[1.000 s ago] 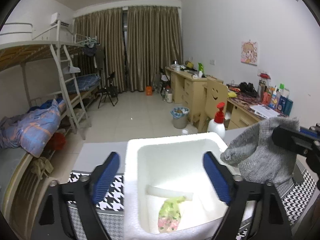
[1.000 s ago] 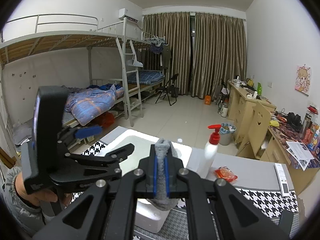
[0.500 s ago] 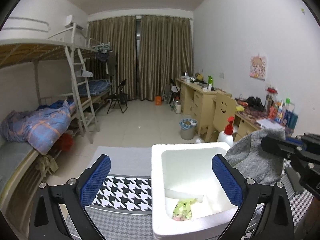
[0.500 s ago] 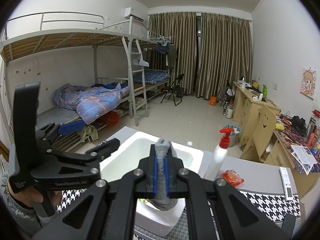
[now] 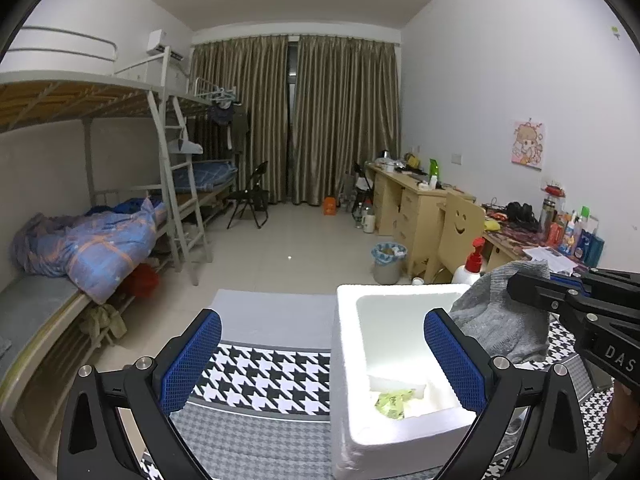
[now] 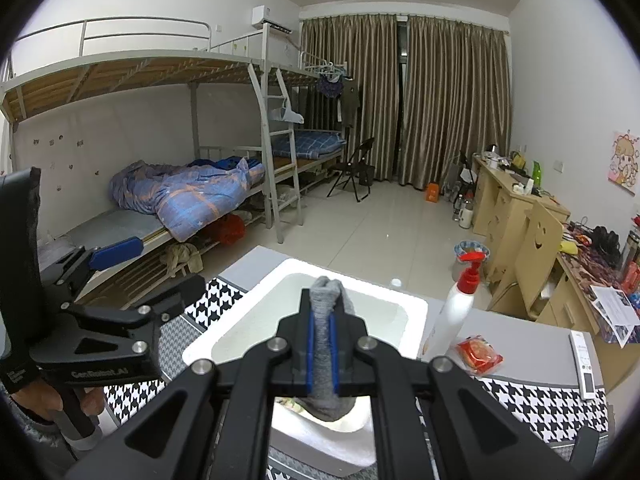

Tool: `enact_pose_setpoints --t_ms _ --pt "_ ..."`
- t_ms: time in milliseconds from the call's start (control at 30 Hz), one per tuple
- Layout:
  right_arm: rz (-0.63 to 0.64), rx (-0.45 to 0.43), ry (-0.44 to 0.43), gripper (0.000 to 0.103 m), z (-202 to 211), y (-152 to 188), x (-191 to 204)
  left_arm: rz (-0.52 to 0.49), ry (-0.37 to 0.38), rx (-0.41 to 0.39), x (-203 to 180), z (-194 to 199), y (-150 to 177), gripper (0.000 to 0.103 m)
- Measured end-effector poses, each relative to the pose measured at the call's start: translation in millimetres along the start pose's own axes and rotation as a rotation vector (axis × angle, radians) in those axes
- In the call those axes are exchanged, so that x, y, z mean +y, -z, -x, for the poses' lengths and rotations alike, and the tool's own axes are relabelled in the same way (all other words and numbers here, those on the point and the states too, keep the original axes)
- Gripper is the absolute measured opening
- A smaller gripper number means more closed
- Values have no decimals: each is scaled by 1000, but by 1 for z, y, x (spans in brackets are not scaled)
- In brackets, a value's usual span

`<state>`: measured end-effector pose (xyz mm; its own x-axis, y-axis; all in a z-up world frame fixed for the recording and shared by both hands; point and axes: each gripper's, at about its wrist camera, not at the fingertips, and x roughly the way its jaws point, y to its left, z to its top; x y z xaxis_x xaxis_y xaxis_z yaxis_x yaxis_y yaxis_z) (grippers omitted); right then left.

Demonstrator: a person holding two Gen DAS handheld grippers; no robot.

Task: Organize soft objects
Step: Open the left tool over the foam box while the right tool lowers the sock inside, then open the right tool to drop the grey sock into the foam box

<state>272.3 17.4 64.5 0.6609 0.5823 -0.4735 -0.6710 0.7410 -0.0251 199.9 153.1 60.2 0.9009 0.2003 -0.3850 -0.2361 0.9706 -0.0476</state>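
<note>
Grey sock carried over the foam box, ready to be dropped in

The table, spread with a houndstooth cloth, bears a white foam box whose open mouth leaves plenty of free room inside; only a small green-patterned soft item lies on its floor. The right gripper is clamped tight on a grey knitted sock, which hangs just above the box's right rim, so the step in hand looks like depositing it. Next it likely needs carrying clear of that rim toward the middle, then releasing. The left gripper stands at its widest and empty, straddling the box's left wall. A pump bottle and a red packet sit just beyond the box on the right, worth avoiding.
</note>
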Motion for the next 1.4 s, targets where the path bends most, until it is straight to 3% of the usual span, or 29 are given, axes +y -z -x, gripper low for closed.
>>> enact_pose_setpoints --t_ms 867,1067,1233,1400 --pt "5 107 3 11 -52 0 9 60 -53 7 36 8 12 102" --pt "-8 129 -19 35 -59 2 8 58 -53 10 37 9 13 102" --pt "-23 119 -38 68 -58 3 8 54 -56 11 37 8 14 102" --pt "-28 86 -44 79 -50 1 9 55 -74 5 41 9 15 102"
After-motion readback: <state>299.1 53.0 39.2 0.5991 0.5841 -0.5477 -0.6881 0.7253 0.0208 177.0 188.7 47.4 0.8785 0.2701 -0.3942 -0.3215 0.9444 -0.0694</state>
